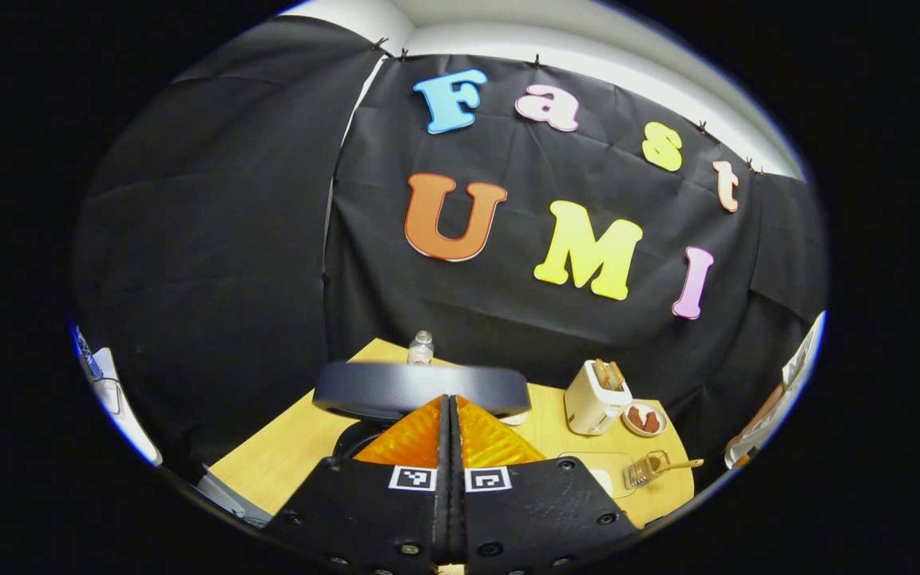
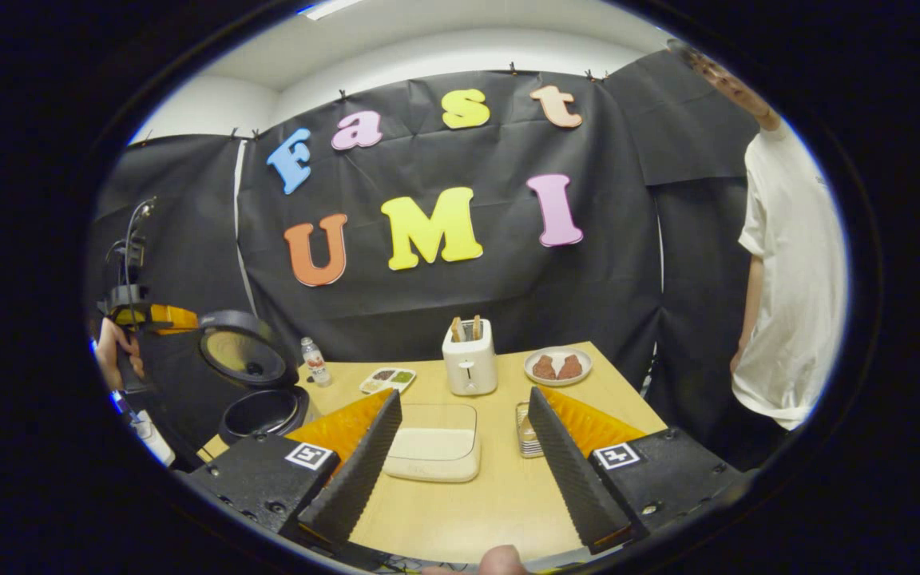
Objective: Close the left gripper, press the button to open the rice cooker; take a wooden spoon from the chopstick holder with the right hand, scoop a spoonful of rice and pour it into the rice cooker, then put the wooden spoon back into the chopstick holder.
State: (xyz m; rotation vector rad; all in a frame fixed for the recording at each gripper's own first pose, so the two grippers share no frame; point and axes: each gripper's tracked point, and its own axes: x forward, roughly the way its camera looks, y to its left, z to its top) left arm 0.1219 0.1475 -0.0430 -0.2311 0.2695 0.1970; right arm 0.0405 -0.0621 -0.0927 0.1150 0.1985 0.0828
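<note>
- Left tongs (image 1: 450,435): the two fingers are pressed together with no gap, gripping nothing, and point at the dark round rice cooker (image 1: 420,395), whose raised lid edge crosses just above the fingertips in the left gripper view.
- Right tongs (image 2: 464,435): fingers spread wide, empty, held above the pale wooden surface (image 2: 500,495).
- The right gripper view shows the rice cooker (image 2: 256,383) at the left edge of the surface, lid tipped up and back, dark inner pot exposed; a hand (image 2: 116,351) holds the other tongs beside it.
- Between the right fingers lies a cream rectangular lidded container (image 2: 433,443); just to its right stands a wire chopstick holder (image 2: 525,431), partly hidden by the right finger.
- The left gripper view shows that holder (image 1: 645,469) with a wooden spoon handle (image 1: 680,464) sticking out.
- Both views show a white toaster (image 2: 469,363) and a plate of brown pieces (image 2: 557,366).
- A person in a white shirt (image 2: 787,271) stands at the right.
</note>
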